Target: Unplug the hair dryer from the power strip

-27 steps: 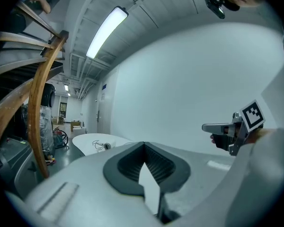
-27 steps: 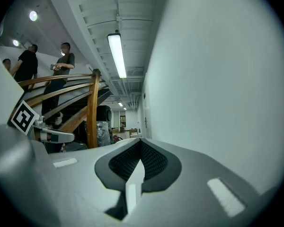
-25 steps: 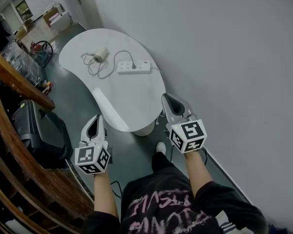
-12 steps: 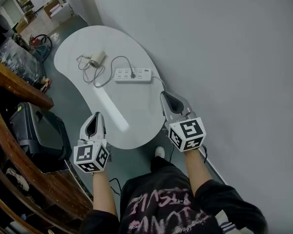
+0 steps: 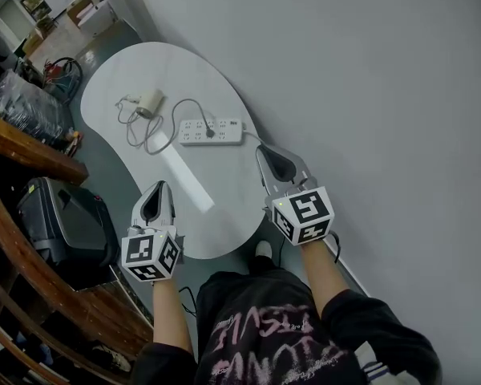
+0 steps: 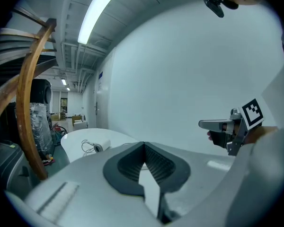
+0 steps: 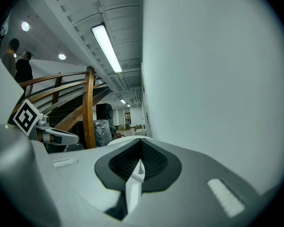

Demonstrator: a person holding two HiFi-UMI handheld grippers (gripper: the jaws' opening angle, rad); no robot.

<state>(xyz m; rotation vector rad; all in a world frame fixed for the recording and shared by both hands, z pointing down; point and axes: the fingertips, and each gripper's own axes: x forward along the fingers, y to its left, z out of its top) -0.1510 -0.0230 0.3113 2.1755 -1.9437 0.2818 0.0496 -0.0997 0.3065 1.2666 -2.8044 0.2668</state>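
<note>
Left gripper (image 5: 157, 188) and right gripper (image 5: 264, 151) nearer table (image 5: 224, 207), both clenched empty, hair dryer (image 5: 150, 101) small, plug (image 5: 210, 132) indistinct

- No legible text, brand, number or sign in any view.
- Marker cube (image 5: 151, 257) on the left tool (image 5: 156, 192), 7 o'clock in the head view: black-and-white square code pattern only, no letters or digits.
- Marker cube (image 5: 302, 215) on the right tool (image 5: 266, 152), 5 o'clock: same kind of pattern.
- Shirt (image 5: 264, 343), 6 o'clock: pink print, lettering too warped to read.
- Power strip (image 5: 212, 131) on the tabletop (image 5: 224, 207), 12 o'clock: any marking is too small to read.
</note>
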